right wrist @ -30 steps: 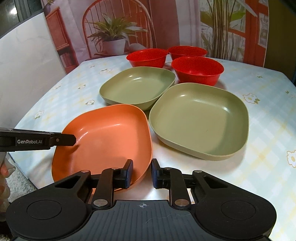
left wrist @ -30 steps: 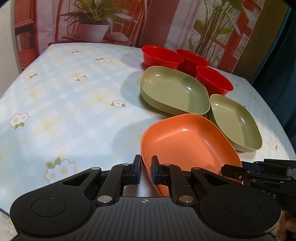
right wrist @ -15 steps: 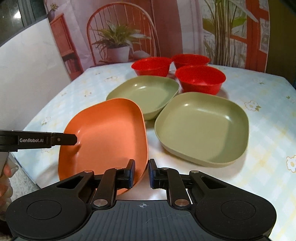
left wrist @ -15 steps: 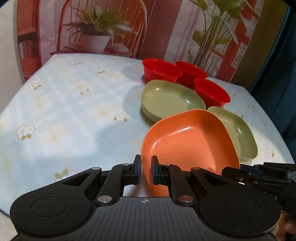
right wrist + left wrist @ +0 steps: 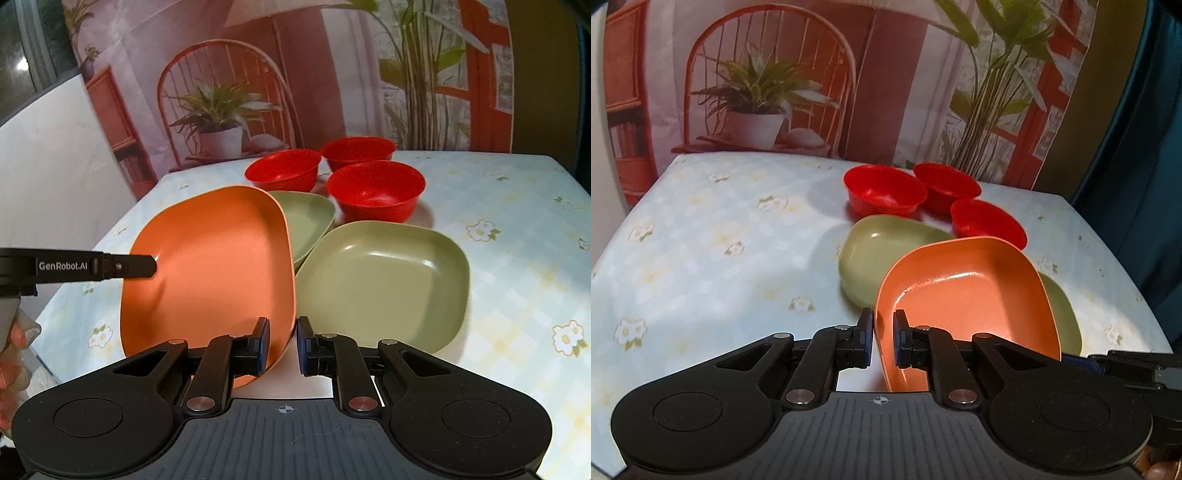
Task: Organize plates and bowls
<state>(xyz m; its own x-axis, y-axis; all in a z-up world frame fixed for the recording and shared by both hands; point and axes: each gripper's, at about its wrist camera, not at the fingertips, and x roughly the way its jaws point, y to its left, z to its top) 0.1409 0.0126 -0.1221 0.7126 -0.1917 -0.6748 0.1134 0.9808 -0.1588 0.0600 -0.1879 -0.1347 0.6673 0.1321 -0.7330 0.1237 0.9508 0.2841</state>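
Note:
An orange plate is held tilted above the table, also seen in the right wrist view. My left gripper is shut on its left rim. My right gripper is shut on its near right rim. Two green plates lie on the table: the far one is partly behind the orange plate, the near one lies to its right. Three red bowls stand close together behind the plates.
The table has a pale floral cloth. Its left half holds nothing. A printed backdrop with a chair and plants stands behind the table. The right table edge borders a dark blue curtain.
Both grippers have lifted the orange plate off the table and tilted it up. It has moved away from the near edge, and now overlaps the far green plate in view.

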